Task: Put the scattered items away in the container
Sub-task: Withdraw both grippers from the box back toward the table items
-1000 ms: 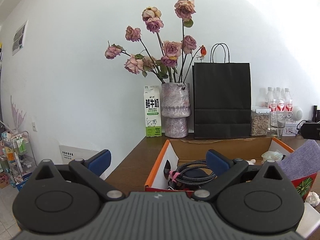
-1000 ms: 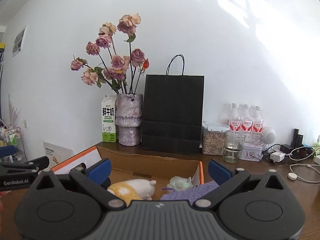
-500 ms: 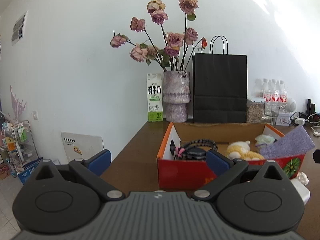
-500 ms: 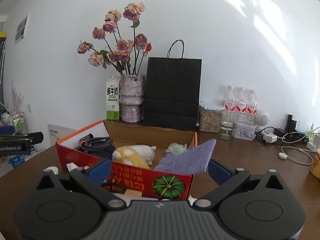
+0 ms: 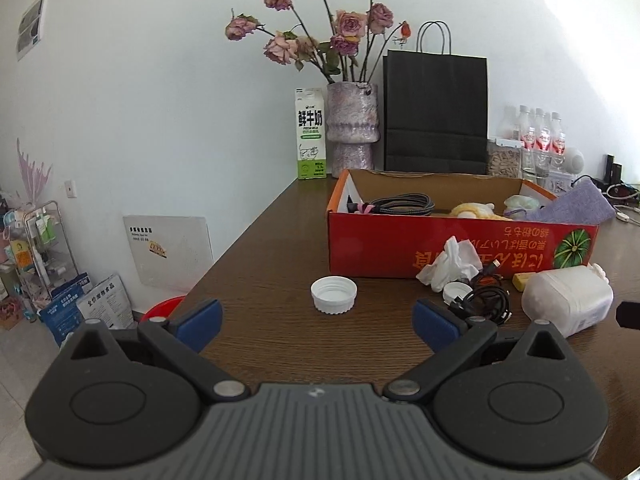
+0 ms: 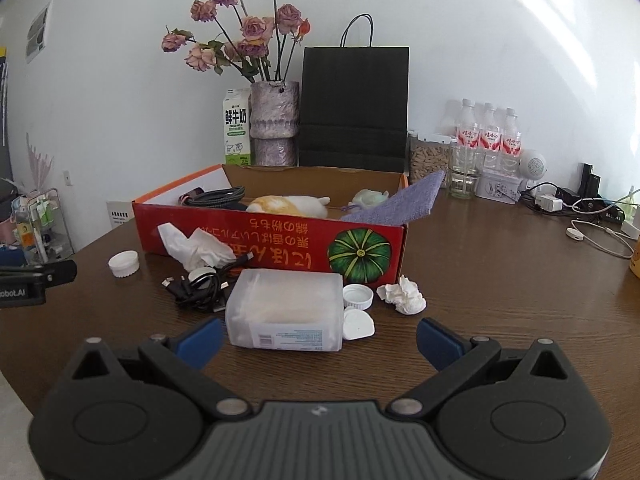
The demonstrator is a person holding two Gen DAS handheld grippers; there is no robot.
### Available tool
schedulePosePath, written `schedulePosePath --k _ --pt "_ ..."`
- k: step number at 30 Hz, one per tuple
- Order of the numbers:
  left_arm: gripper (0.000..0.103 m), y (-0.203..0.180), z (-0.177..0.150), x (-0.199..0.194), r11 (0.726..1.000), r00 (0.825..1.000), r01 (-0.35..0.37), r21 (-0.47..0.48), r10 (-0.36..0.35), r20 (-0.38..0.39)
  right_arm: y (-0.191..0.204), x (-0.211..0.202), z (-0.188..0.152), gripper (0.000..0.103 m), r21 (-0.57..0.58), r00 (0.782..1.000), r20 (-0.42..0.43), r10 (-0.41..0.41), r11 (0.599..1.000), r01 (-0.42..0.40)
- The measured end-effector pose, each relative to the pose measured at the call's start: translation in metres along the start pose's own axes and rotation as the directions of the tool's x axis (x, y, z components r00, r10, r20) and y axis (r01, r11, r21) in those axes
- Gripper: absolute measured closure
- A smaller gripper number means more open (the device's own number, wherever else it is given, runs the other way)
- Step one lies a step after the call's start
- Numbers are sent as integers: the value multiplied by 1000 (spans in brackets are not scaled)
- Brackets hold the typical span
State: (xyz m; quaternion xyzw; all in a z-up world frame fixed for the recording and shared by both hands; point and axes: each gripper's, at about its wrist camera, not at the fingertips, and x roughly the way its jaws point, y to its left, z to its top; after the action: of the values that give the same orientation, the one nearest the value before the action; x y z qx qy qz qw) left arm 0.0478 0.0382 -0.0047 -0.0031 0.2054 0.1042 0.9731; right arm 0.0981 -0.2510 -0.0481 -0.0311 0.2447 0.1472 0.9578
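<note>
Two grippers hang over the brown table [image 6: 500, 272] with nothing in them: the left gripper [image 5: 316, 322] has its fingers spread wide, lined up with a white cap [image 5: 333, 294], and the right gripper [image 6: 318, 338] is just as wide, facing a clear plastic tub [image 6: 285, 314] lying on its side. The red box [image 6: 280, 246] stands just behind the clutter and already holds a coiled cable, a soft toy and a purple cloth. For the tub, a grip across its short sides looks safest, lifted well above the box wall. Touching the tub are a tangle of black cables [image 6: 200, 288] and two small lids [image 6: 358, 296]; crumpled tissue [image 6: 402, 300] lies near and could be swept along.
</note>
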Motion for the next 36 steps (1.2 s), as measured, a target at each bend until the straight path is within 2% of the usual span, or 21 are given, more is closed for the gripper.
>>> schedulePosePath --k 25,36 --pt "0 3 -9 27 1000 998 9 -12 -10 -59 11 30 -4 0 -3 997 -78 17 1000 -17" --pt "0 -7 -9 52 1000 994 18 -10 -19 -106 13 54 -17 0 2 988 -153 -18 1000 19"
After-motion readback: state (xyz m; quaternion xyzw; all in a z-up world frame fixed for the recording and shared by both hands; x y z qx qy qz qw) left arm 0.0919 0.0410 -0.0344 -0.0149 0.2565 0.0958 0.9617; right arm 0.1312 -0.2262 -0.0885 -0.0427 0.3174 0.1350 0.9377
